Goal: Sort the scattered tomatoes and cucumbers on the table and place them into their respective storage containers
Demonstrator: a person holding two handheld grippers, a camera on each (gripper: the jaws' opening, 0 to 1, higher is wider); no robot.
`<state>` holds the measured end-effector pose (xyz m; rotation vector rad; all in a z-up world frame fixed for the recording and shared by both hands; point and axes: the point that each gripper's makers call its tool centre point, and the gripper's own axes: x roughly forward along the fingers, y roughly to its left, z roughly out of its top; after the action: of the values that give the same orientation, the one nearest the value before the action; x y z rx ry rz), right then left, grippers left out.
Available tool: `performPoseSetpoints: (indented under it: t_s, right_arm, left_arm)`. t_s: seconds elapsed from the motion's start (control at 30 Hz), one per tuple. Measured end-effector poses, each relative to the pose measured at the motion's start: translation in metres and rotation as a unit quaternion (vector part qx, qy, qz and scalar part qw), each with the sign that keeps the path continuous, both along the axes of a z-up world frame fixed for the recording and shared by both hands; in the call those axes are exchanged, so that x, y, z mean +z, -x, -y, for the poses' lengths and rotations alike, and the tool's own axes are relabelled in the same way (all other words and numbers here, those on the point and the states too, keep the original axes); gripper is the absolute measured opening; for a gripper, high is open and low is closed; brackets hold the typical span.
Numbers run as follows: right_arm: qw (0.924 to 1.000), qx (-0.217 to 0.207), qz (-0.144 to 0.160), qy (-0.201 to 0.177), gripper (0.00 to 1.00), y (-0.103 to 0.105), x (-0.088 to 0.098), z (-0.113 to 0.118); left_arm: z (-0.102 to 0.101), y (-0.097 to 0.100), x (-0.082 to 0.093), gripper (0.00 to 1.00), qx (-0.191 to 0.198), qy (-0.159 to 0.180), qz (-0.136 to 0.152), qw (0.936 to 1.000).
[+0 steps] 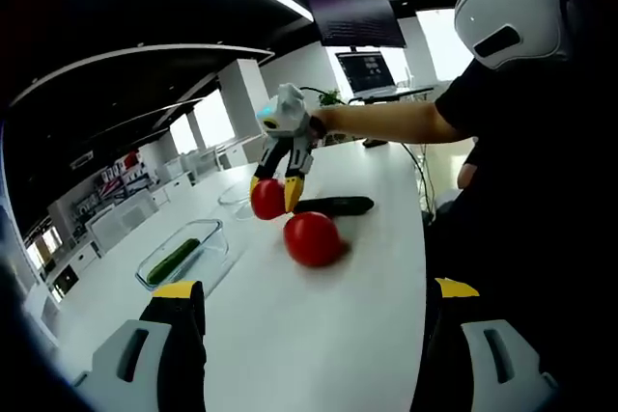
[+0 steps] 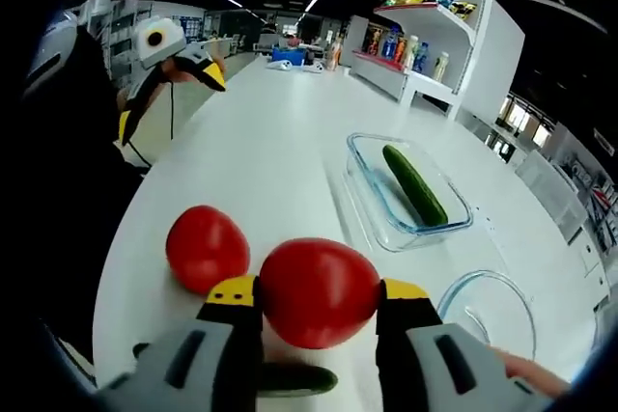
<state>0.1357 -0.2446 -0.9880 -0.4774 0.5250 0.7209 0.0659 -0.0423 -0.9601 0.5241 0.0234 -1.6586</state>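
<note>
The right gripper point(image 2: 317, 298) is closed on a tomato point(image 2: 319, 291); its two yellow-tipped jaws press the fruit from both sides, at its widest part, probably because a round smooth thing slips easily if it is taken off-centre. In the left gripper view the same gripper point(image 1: 278, 188) hangs over the white table point(image 1: 319, 335) with the tomato point(image 1: 267, 199) between its tips, the person's arm point(image 1: 386, 123) reaching from the right. Whether the fruit is already off the surface, the pictures do not tell clearly.

A second tomato point(image 2: 206, 248) rests on the table just beside the held one, and a loose cucumber point(image 1: 333, 206) lies near it, so the sorting is not finished. Another cucumber point(image 2: 415, 183) is already inside the rectangular glass container point(image 2: 372, 202), which suggests this box is for cucumbers. The round glass bowl point(image 2: 512, 298) stands near, to the right in the right gripper view, and it is probably the place for tomatoes; the held tomato likely goes there.

The left gripper point(image 1: 314, 304) has its jaws wide apart and holds nothing. It waits low over the table, perhaps ready for the loose cucumber.
</note>
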Motion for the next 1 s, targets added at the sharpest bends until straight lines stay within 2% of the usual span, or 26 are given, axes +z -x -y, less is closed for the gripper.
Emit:
performPoseSetpoints:
  t_s: [0.27,0.6,0.77,1.0]
  right_arm:
    - [0.9994,-0.012,0.029,-0.017,0.44,-0.002,0.026,0.011]
    - [0.9965,-0.037,0.067,-0.033,0.44,-0.018,0.06,0.044]
    - [0.994,-0.06,0.076,-0.051,0.44,-0.024,0.068,0.065]
    - [0.9891,-0.101,0.082,-0.07,0.43,-0.03,0.072,0.093]
  left_arm:
    - [-0.001,0.001,0.0,0.95,-0.002,0.001,-0.001,1.0]
    - [-0.001,0.004,-0.005,0.95,-0.005,-0.01,-0.006,0.9999]
    - [0.0,0.002,-0.005,0.95,-0.003,-0.011,-0.006,0.9999]
    - [-0.002,0.002,-0.009,0.95,-0.003,-0.02,-0.005,0.9998]
